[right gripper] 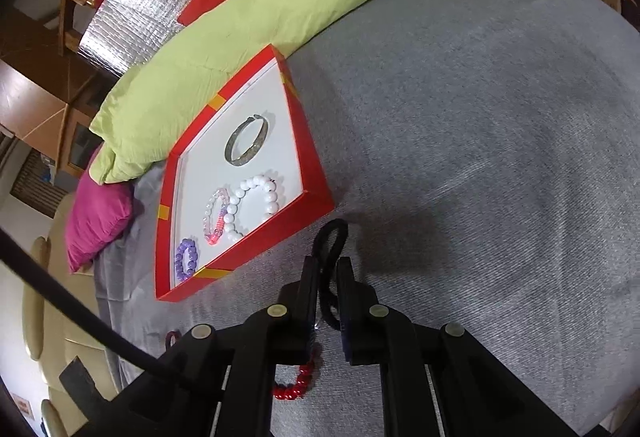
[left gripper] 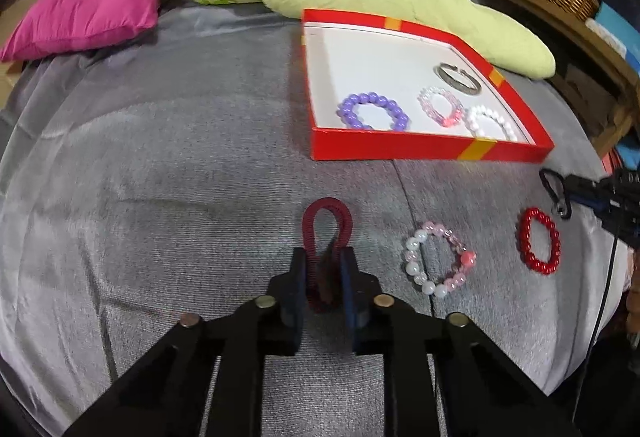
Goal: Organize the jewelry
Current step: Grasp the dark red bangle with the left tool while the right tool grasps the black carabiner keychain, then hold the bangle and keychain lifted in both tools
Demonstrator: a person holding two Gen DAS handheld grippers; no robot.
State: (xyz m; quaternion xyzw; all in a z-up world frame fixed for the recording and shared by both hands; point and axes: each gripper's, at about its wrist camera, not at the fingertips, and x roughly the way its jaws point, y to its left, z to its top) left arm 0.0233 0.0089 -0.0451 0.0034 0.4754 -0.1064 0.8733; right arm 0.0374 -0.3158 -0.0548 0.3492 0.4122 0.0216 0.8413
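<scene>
The left gripper [left gripper: 324,269] is closed on a dark red coil bracelet [left gripper: 328,233]; the right gripper [right gripper: 328,277] pinches a black cord loop [right gripper: 330,241]. The red box [left gripper: 384,147], at one o'clock from the left gripper, holds four bracelets, and two more lie on the grey bed [left gripper: 160,177].

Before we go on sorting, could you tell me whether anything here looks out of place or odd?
Two bracelets, pink-white and red, lie loose on the grey cover, outside the red box that holds four others. Nothing looks spilled or damaged.

Four bracelets [left gripper: 432,105] in red box [left gripper: 400,149] — two beaded bracelets [left gripper: 440,263] on cloth.
</scene>
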